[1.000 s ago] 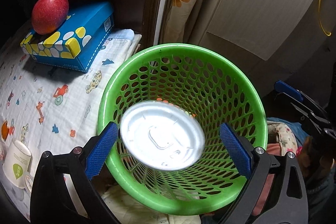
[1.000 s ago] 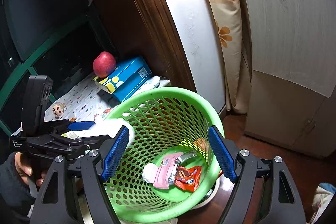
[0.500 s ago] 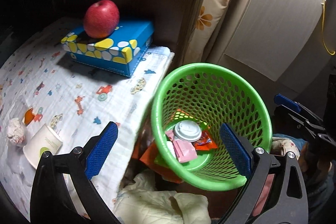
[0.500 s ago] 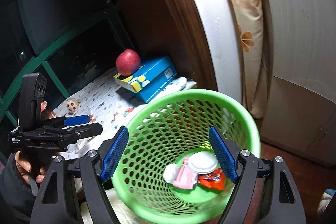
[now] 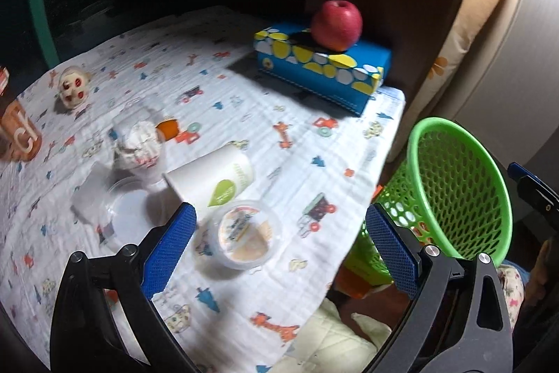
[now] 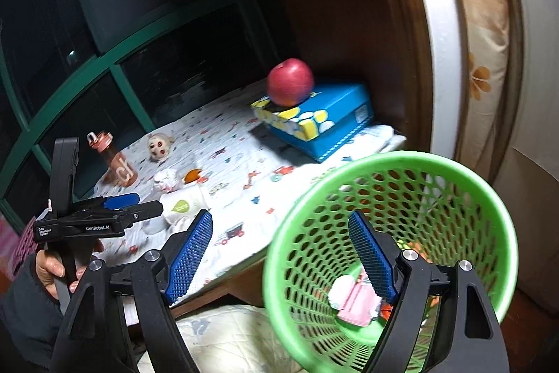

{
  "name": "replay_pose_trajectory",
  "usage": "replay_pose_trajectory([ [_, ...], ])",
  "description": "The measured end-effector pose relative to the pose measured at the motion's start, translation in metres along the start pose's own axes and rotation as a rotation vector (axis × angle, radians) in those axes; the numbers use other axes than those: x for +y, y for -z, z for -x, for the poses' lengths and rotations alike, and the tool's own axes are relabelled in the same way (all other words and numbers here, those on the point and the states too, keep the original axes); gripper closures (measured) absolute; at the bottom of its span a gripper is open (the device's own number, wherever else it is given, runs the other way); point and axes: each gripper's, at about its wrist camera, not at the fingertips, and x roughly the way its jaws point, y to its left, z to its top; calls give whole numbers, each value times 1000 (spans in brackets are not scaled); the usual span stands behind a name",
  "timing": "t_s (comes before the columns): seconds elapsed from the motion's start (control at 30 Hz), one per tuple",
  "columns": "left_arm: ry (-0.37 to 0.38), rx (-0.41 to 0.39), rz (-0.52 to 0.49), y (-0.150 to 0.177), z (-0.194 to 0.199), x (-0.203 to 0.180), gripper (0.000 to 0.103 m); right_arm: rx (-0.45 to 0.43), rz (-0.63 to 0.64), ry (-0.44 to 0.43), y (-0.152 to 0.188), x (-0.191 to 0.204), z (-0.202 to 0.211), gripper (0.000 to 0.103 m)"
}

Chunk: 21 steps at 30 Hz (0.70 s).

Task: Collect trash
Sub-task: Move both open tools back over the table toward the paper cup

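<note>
Left hand-held gripper (image 5: 279, 247) has swung from green basket (image 5: 457, 184) back over tabletop (image 5: 244, 114), jaws released w/ nothing held; next step, probably: close on yogurt cup (image 5: 244, 235) directly below.

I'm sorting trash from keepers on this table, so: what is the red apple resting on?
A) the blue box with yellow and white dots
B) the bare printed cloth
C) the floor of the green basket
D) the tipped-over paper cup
A: the red apple sits on top of the blue box at the far side of the table, apart from the paper cup and the green basket.
</note>
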Motion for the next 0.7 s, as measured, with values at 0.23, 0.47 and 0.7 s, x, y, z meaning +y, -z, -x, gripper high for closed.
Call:
replay_pose_trajectory([
  [0.23,-63,-15,124,9,10,60,11,62,70,-59,2,39,-37,26],
  [0.47,-100,-43,208,14,23,103,15,148,141,-110,14,75,-77,26],
  [0.7,-108,-48,262,22,28,129,21,229,237,-156,29,118,-119,26],
])
